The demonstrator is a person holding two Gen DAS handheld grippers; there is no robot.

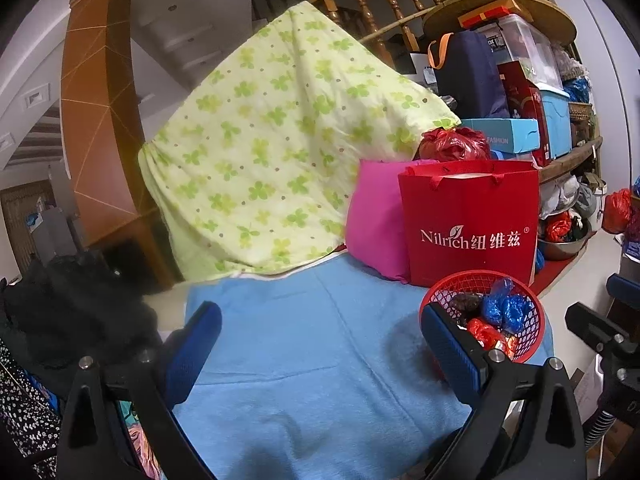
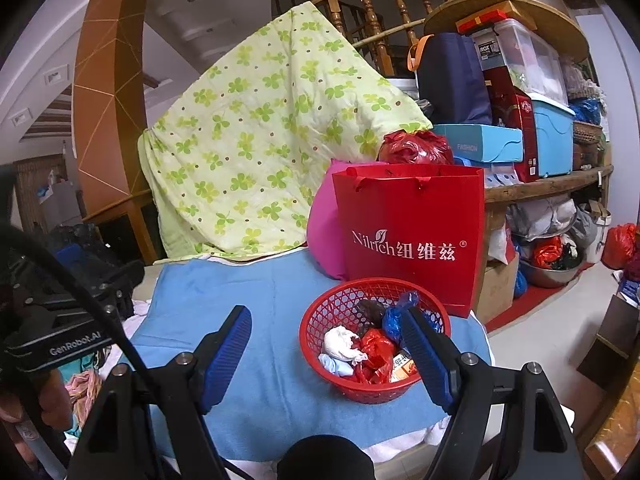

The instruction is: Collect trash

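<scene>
Red plastic mesh basket sits on a blue towel, just in front of a red paper bag printed "Nilrich". Right wrist view shows most of it; one blue finger pad of the right gripper covers part of its right rim. In the left wrist view the basket lies at the right, its near-left side hidden behind a finger pad of the left gripper.

Contents: a crumpled white wad, a scrunched red plastic wrapper, a blue plastic scrap, a dark brown lump hard to identify, a pale blue bit low at the front, and an orange printed packet half covered by the pad. All lie loose and rumpled, piled toward the basket's middle and right.

Paper bag's inside cannot be seen; only a pale edge shows at its mouth. A pink cushion leans beside it, partly hidden. A knotted red plastic bag rises behind.

Both grippers stand wide apart with nothing between the pads, over the towel. Left gripper's body shows at the right view's left edge, cut off.

Behind: a green clover-print quilt draped over something unseen; shelves stacked with boxes, blurred at the rim.
</scene>
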